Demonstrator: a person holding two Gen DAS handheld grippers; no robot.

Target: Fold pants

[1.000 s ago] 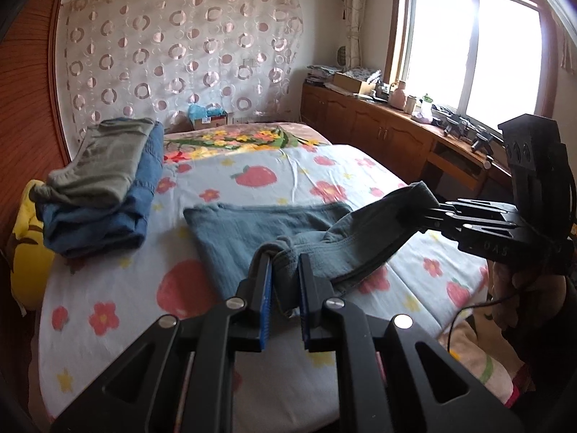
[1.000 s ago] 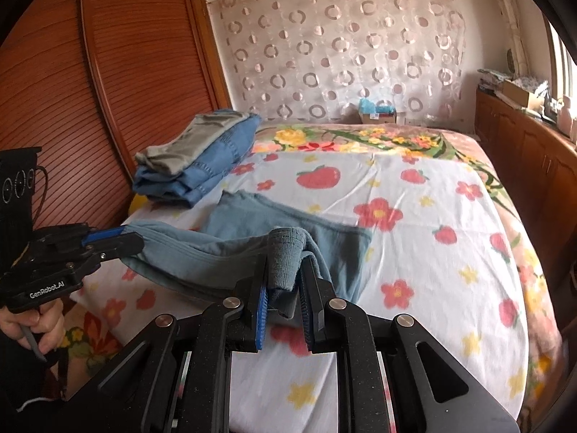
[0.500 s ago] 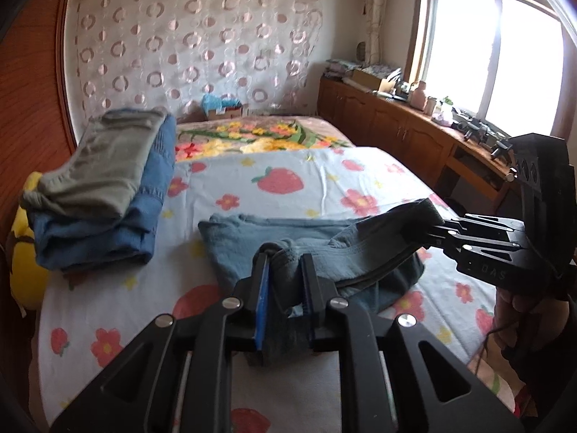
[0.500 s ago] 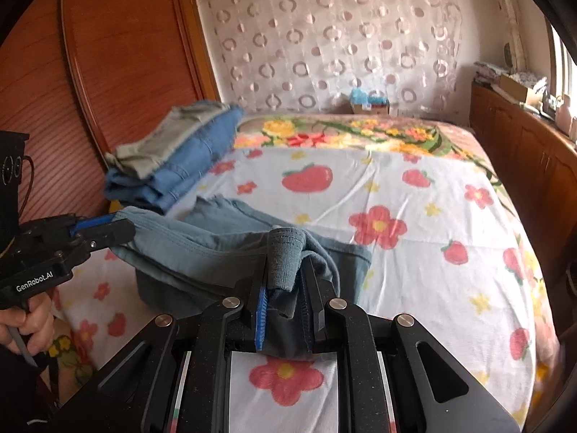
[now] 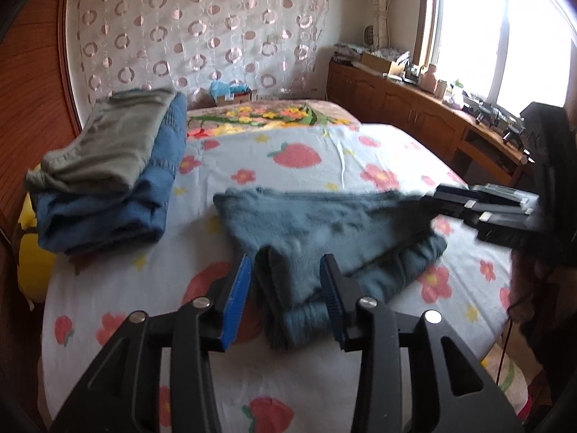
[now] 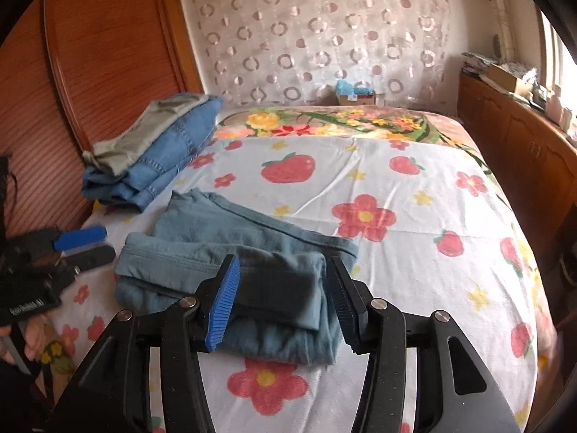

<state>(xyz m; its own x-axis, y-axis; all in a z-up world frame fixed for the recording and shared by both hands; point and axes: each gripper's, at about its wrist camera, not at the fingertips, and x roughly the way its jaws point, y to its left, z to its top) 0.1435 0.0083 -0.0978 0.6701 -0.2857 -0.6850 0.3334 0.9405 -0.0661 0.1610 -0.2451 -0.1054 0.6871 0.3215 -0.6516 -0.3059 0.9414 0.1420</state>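
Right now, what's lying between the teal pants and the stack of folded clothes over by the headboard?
Only bare bedsheet. In the right wrist view, a strip of flowered sheet separates the teal pants from the folded stack; nothing else lies there.

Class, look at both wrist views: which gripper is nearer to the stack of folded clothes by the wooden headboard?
Left. The left gripper hovers open at the bed's edge just below the stack of folded clothes. The right gripper is open over the teal pants, farther from the stack.

Ahead-left of the jaws, a folded grey-green garment [image 5: 108, 144] lies atop folded blue jeans [image 5: 119, 202] on the strawberry-and-flower bedsheet [image 6: 414, 187], with a ring-patterned curtain [image 6: 324, 36] far ahead and wooden cabinets [image 5: 404, 115] ahead-right.
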